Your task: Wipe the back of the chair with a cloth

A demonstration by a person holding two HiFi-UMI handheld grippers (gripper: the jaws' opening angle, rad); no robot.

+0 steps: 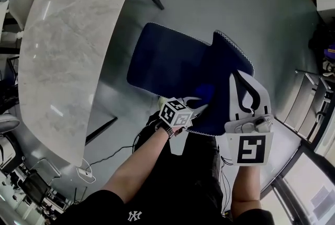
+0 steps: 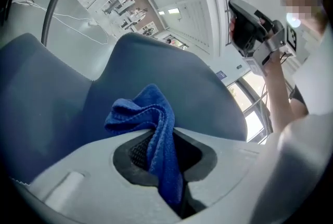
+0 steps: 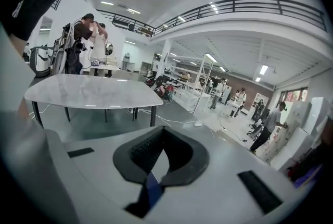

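Near chair back, cloth in left gripper.

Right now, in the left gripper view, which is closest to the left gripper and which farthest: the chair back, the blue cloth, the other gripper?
1. Blue cloth, clamped in the jaws, centre.
2. Chair back, directly behind the cloth.
3. Right gripper, upper right, past the chair's top edge.

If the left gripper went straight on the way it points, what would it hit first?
Probably the blue chair back, with the cloth clamped in the left gripper touching first; the gap is hard to judge.
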